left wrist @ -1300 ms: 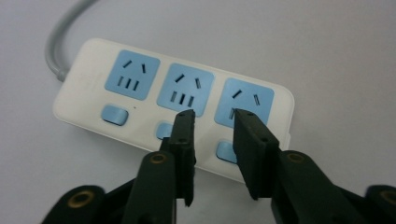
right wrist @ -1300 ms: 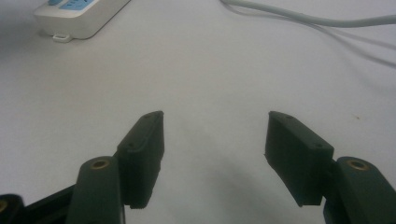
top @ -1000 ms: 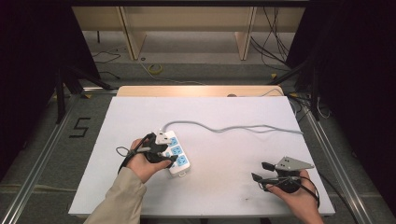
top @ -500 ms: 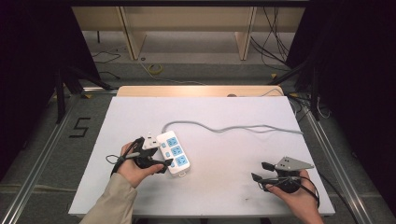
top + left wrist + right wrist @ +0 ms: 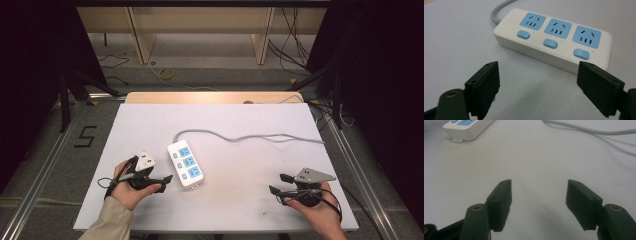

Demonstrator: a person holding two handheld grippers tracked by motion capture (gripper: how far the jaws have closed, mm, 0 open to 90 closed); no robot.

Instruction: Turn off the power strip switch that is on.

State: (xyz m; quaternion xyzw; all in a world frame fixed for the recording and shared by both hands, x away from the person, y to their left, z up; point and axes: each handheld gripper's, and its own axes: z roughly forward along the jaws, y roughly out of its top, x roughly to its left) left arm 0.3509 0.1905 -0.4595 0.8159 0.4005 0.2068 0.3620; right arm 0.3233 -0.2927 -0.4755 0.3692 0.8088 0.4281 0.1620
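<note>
A: Start at the left gripper [image 5: 537,82]. What do its jaws hold?

B: Nothing. They stand wide apart with bare table [image 5: 240,125] between them, and the white power strip [image 5: 554,37] lies just beyond their tips, not touched by either jaw. From above, the left gripper [image 5: 159,172] sits just beside the strip's left long side.

A: And the right gripper [image 5: 537,202]?

B: Also spread wide and empty, its jaws over plain white surface. In the high view the right gripper [image 5: 279,184] rests near the table's front right, well apart from the power strip [image 5: 185,163], which shows as a corner at the top left of the right gripper view.

A: Where exactly does the strip lie?

B: Flat on the table, left of centre, sockets up: three blue outlets, each with a blue switch beside it. All three outlets are empty. Its grey cord [image 5: 250,137] runs off toward the right edge of the table.

A: So how far along is the work?

B: I'd judge it either barely begun or between steps. The strip lies free, nothing is plugged in, and neither gripper has a hold. The left one faces the strip's long side with jaws open about wide enough to take it, so a grasp or a push on a switch looks the likeliest thing left to do. I cannot tell which switches are on.
</note>
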